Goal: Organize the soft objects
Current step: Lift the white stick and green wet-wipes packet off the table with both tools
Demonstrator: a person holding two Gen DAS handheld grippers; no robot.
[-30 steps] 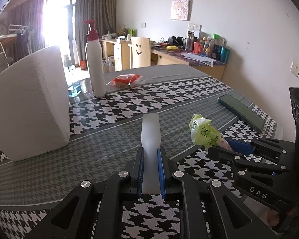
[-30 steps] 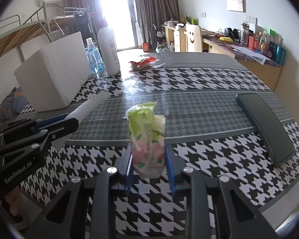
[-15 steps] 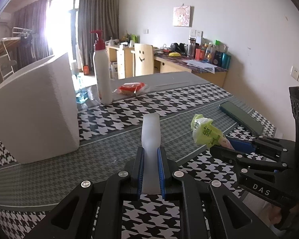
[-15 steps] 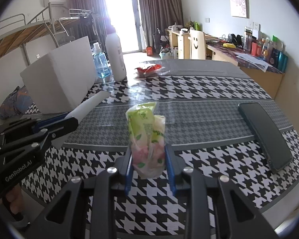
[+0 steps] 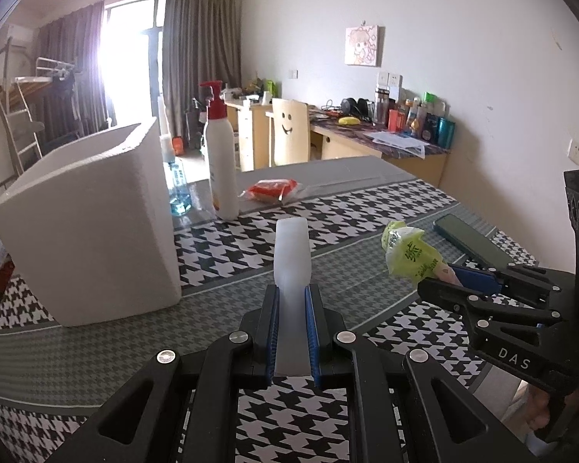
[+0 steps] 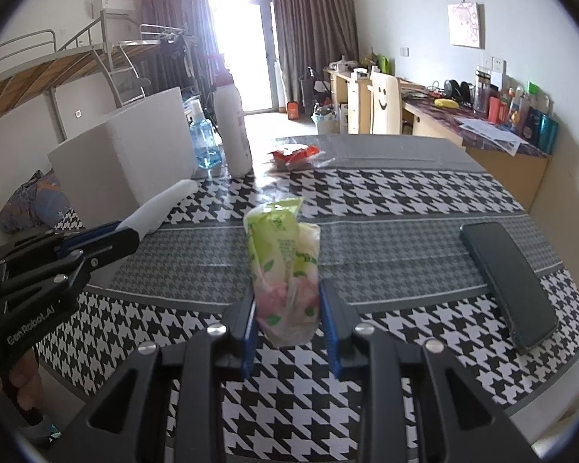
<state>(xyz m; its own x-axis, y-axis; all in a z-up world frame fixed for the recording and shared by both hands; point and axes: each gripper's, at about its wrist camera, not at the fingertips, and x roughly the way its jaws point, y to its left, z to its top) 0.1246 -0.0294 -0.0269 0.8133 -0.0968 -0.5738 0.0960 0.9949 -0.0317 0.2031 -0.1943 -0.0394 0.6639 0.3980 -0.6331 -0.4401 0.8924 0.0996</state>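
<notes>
Can't see inside the white box (image 5: 92, 227). Your left tongs (image 5: 291, 308) pinch a white strip (image 5: 291, 254), right tongs (image 6: 288, 308) squeeze a tissue pack (image 6: 285, 262); only the right view shows the blue bottle (image 6: 203, 142) fully.

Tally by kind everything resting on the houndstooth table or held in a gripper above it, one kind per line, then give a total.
Bottles: 2, the white pump bottle and the blue sanitizer bottle
White foam boxes: 1
Red snack packets: 1
Phones: 1
Green tissue packs, held: 1
White foam strips, held: 1
Total: 7

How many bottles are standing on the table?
2: a tall white pump bottle near the table's far edge, and a small blue-liquid bottle between it and the white foam box, which may hide more.
</notes>
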